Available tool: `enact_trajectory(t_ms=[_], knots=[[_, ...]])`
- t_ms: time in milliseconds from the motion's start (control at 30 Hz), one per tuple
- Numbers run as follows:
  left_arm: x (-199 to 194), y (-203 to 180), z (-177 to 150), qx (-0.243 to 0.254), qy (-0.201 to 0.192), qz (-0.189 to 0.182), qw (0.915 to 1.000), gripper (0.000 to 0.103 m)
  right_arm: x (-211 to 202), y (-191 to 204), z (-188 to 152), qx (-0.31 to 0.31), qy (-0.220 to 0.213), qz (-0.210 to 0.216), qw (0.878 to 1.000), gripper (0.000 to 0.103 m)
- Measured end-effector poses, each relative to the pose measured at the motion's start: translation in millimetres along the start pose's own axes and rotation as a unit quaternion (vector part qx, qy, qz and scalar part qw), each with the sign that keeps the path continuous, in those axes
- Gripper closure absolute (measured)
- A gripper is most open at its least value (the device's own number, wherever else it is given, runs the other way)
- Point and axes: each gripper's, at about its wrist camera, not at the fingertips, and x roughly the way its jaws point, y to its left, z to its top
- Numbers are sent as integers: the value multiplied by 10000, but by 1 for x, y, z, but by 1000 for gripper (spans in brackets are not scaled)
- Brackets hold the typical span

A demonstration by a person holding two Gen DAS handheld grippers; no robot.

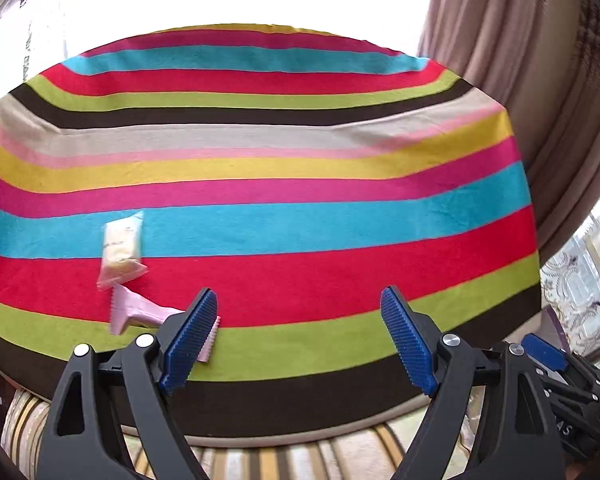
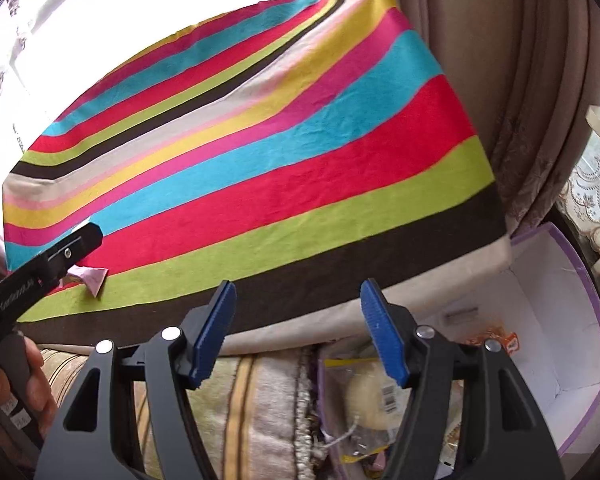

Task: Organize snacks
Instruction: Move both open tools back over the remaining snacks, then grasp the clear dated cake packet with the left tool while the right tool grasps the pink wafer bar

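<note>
While both grippers hang empty, left gripper (image 1: 298, 336) fingers wide apart, right gripper (image 2: 298, 332) fingers moderately apart: two snack packets lie on striped bench (image 1: 300, 184), clear packet (image 1: 122, 250) with pale yellow filling, pink packet (image 1: 140, 310) just beside left fingers; likely light, crinkly, slippery, contents crushable, best pinched at flat sealed edge; more snacks in white box (image 2: 560, 312) beside bench

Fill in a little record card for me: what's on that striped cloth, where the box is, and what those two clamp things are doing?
surface: striped tablecloth
snacks on cloth: clear packet with a pale snack; pink packet just nearer
box: white box with purple rim, beside the table, wrapped snacks inside
left gripper: open, empty
right gripper: open, empty, near the box
</note>
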Motion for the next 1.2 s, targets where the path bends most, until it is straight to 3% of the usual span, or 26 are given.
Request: enact_trajectory(t_ms=[267,500,667,967,1200], knots=[[15,91,27,-587,53,521,9969,23,16,79,9,-794,34,340,9963,33],[51,149,36,-914,563,684,9919,23,30,143,7,-1696,66,581,9838,26],[70,156,31,-776,821,663,9914,27,37,184,2,-2439,96,667,9675,25],[75,147,27,-291,710,1024,9918,58,67,238,-7,-3344,356,634,9396,25],[68,158,23,-466,597,1032,9918,60,88,257,-3,-3572,449,565,9312,25]])
